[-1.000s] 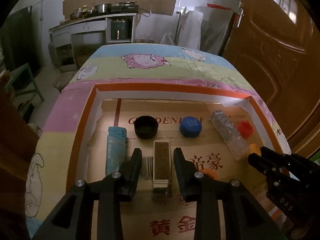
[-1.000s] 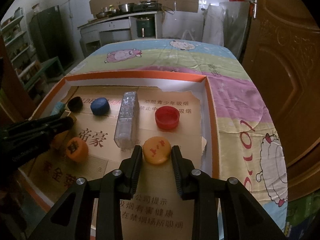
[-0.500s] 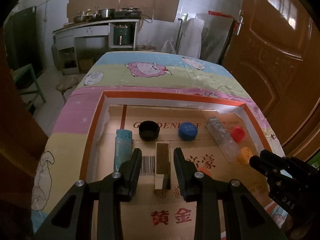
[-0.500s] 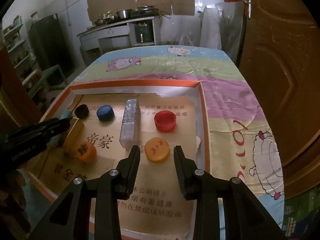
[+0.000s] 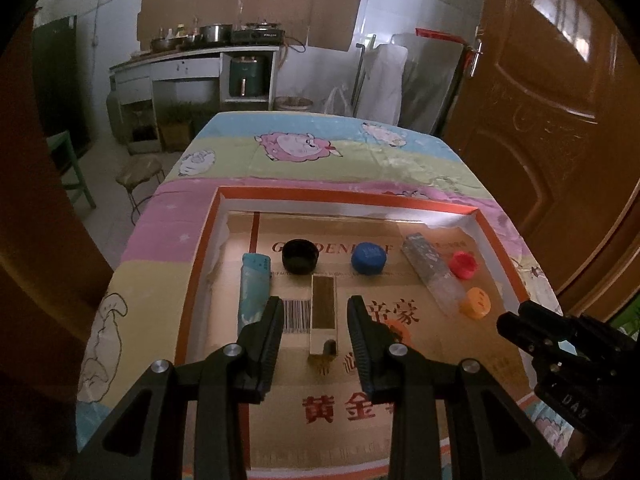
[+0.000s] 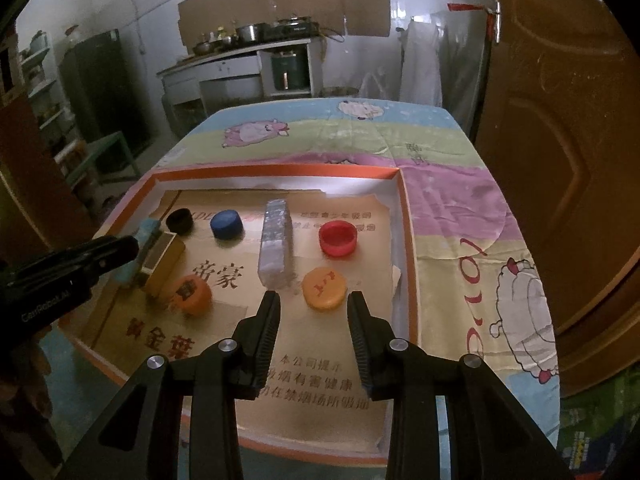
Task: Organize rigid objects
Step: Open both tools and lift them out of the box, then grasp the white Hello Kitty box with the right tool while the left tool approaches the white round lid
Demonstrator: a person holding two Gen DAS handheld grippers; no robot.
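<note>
An orange-rimmed tray [image 5: 208, 240] holds the objects. My left gripper [image 5: 315, 305] hovers open above a gold box [image 5: 323, 320] that lies flat between its fingers, untouched. Left of the box lies a teal lighter [image 5: 254, 292]. Beyond it sit a black cap [image 5: 300, 255] and a blue cap [image 5: 369, 257]. My right gripper [image 6: 313, 305] is open, and a yellow-orange cap [image 6: 324, 289] rests on the tray just ahead of its tips. Near it are a clear plastic block [image 6: 275, 248], a red cap [image 6: 338, 238] and a darker orange cap [image 6: 191, 294].
The tray lies on a table under a cartoon-sheep cloth [image 6: 460, 216]. A brown door [image 5: 560, 120] stands close on the right. A stool [image 5: 140, 170] and a green chair [image 5: 68, 168] are at the left, kitchen counters behind. The other gripper's body shows at each view's side.
Both grippers have drawn back and up from the tray. The right jaws have widened off the yellow-orange cap, which stays on the tray. The gold box has not moved.
</note>
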